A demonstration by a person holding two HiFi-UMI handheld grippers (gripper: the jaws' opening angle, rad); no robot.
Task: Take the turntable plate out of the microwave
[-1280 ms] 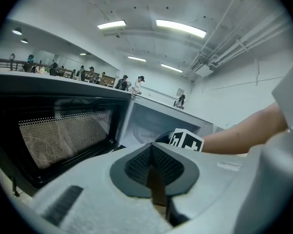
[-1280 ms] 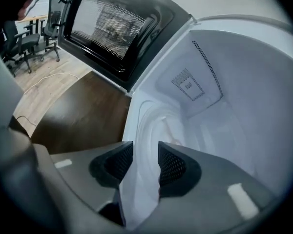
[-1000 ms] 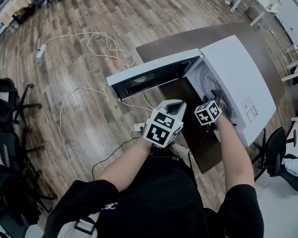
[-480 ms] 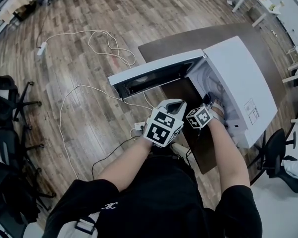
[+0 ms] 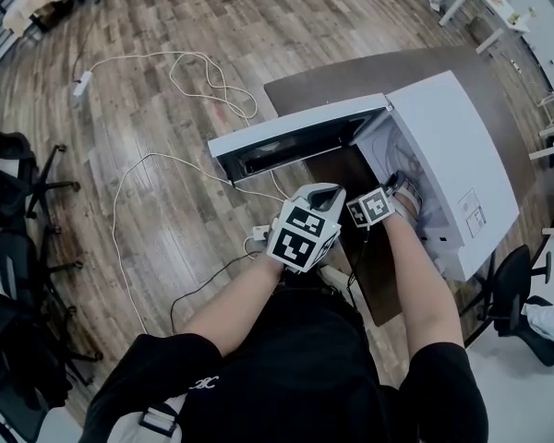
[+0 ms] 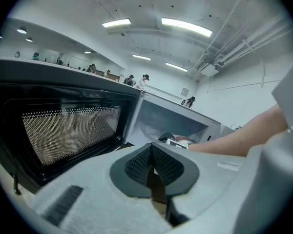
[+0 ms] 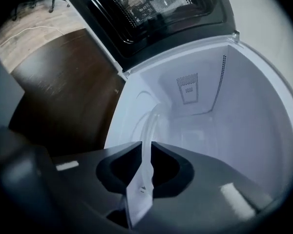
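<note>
Wood-plank flooring (image 5: 148,192) spreads under a dark brown table (image 5: 337,77) on which a white microwave oven (image 5: 452,146) stands, its black-windowed door (image 5: 295,141) swung wide open. A person leans over the table's edge with a two-jaw tool in each hand.

The right gripper (image 5: 404,185) reaches into the mouth of the oven's white cavity. Its jaws are closing, and the rim of the clear glass turntable plate (image 7: 148,126) sits between the dark pads, which meet it on both sides. The plate is inside the microwave, its edge running from the pads back toward the cavity's rear wall.

The left gripper (image 5: 321,196) hovers just outside the oven, beside the right forearm and below the open door, touching nothing. Its jaws are pressed together with nothing between them.

A loose white cable (image 5: 203,81) loops across the floor beyond the door, and black office chairs (image 5: 18,201) stand at the left side of the room. Through the left gripper view, ceiling strip lights and distant people show beyond the oven.
</note>
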